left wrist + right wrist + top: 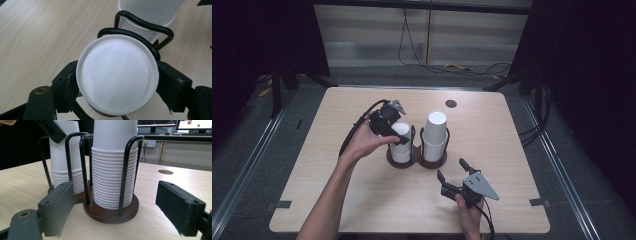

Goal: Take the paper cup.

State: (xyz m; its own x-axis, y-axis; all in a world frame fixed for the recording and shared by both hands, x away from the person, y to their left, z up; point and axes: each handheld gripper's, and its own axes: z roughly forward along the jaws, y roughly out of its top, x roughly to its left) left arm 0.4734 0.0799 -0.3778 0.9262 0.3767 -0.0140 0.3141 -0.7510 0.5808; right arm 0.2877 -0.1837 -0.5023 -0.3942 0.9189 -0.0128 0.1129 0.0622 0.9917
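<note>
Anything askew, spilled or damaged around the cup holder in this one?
Nothing stands out. Both stacks of white paper cups, left and right, stand upright in the holder; the left gripper straddles the left stack's top cup, and the right gripper rests open nearby.

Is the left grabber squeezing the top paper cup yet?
Touching. In the left gripper view, the left gripper has both black jaws pressed against the rim of the upside-down top paper cup, one on each side, with no gap showing.

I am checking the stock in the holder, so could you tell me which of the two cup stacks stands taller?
The right stack stands taller, rising well above the holder's wire loops; the shorter left stack sits under the left gripper.
</note>
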